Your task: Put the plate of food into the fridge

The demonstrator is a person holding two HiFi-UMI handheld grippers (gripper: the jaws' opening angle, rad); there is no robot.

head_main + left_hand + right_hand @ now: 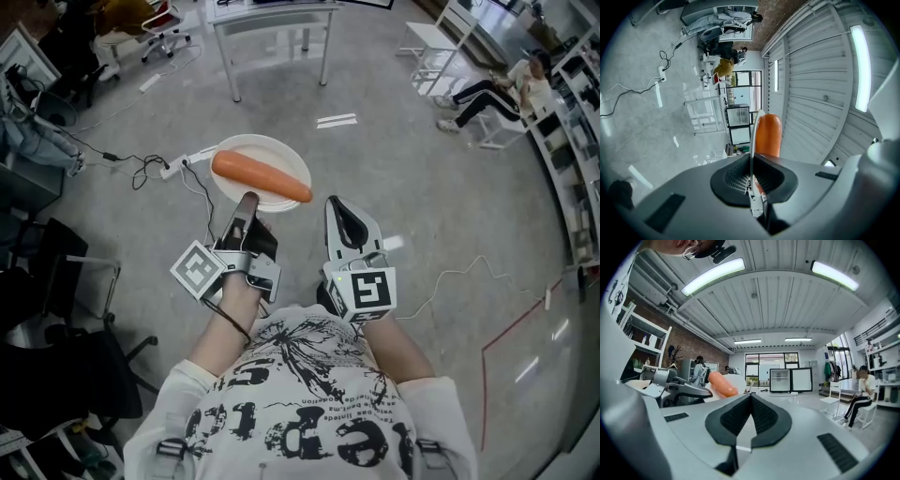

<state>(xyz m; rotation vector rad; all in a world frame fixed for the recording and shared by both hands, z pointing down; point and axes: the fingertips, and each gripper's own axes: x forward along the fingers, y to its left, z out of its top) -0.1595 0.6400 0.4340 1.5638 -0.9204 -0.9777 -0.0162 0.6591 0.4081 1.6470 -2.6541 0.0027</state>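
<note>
A white plate (272, 150) carries one orange carrot (261, 176) and hangs level above the grey floor. My left gripper (246, 200) is shut on the plate's near rim. In the left gripper view the plate (756, 125) shows edge-on between the closed jaws of the left gripper (751, 174), with the carrot (768, 136) beyond. My right gripper (334, 202) is shut and empty, just right of the plate. The right gripper (751, 397) view shows the carrot (723, 384) and plate (737, 380) at its left. Two small glass-door fridges (790, 379) stand far ahead.
A white table (272, 19) stands ahead, with a power strip and cables (173, 169) on the floor beneath the plate. A dark chair (56, 309) is at my left. A seated person (492, 94) and white shelving (572, 122) are at the right.
</note>
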